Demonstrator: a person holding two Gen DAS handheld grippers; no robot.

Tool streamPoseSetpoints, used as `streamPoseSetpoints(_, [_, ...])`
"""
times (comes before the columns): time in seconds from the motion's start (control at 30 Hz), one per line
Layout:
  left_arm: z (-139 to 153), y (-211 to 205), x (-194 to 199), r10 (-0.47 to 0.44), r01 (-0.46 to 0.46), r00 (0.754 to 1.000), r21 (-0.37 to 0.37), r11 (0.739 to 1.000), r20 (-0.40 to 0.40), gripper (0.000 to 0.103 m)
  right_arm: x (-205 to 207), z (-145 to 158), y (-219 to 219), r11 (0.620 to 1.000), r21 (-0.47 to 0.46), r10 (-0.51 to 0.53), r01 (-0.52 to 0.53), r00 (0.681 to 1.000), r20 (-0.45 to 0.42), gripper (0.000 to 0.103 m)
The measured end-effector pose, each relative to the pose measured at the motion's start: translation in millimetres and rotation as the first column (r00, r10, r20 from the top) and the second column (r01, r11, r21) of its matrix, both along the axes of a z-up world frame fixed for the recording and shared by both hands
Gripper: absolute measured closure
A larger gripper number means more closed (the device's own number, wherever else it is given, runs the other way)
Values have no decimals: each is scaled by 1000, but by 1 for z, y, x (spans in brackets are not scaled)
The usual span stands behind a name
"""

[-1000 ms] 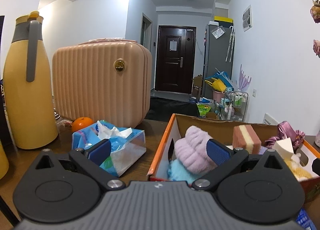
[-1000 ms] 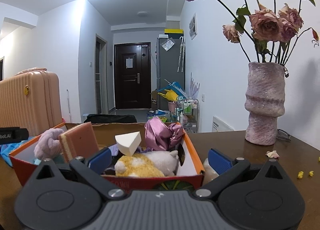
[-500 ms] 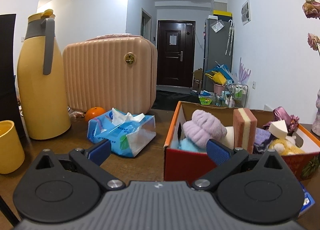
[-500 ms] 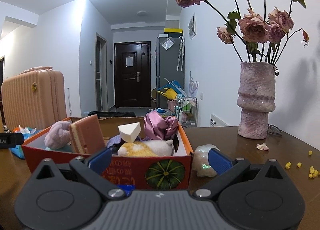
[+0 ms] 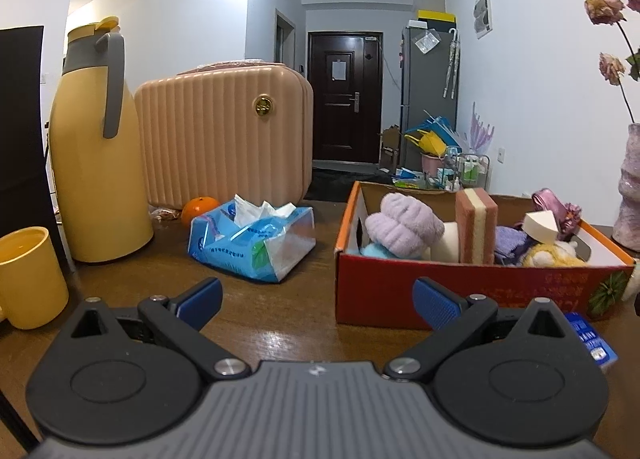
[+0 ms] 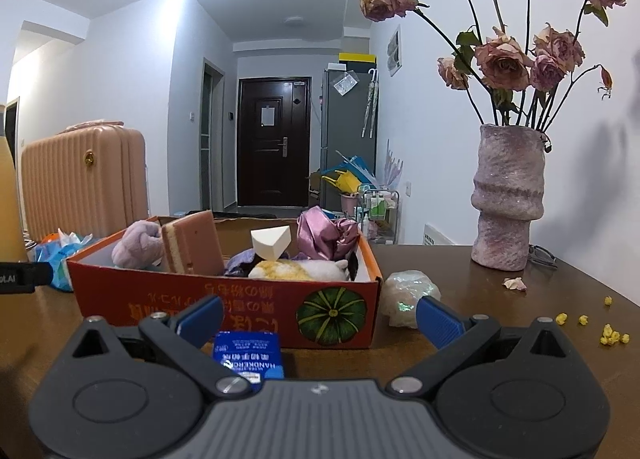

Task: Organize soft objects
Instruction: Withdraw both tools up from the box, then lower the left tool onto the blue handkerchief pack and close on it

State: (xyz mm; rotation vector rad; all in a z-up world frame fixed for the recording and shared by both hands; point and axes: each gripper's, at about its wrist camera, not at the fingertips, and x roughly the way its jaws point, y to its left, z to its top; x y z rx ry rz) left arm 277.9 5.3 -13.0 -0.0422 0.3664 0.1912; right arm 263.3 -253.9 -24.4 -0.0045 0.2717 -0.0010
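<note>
A red cardboard box stands on the brown table. It holds a lilac plush roll, a pink-and-cream sponge, a white wedge sponge, shiny purple cloth and a yellow-white plush toy. My left gripper hangs open in front of the box's left corner, holding nothing. My right gripper is open before the box's front wall, over a blue tissue packet. A crumpled clear wrap lies right of the box.
A blue tissue pack, an orange, a peach case, a yellow jug and a yellow cup fill the left side. A vase of dried roses stands at the right, with yellow crumbs nearby.
Both grippers have pulled back and down from the box, which now looks smaller and shows its front wall. Both stay open and nothing was picked up.
</note>
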Motion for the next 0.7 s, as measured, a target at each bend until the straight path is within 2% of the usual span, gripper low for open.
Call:
streamPoseSetpoints(0.37, [-10, -38, -8, -114, 115, 992, 17, 993, -50, 0, -10, 1, -19, 999, -2, -35, 35, 999, -12, 0])
streamPoseSetpoints(0.7, [-15, -84, 0, -186, 184, 978, -27, 983, -99, 0, -10, 1, -50, 998, -6, -68, 68, 998, -17, 0])
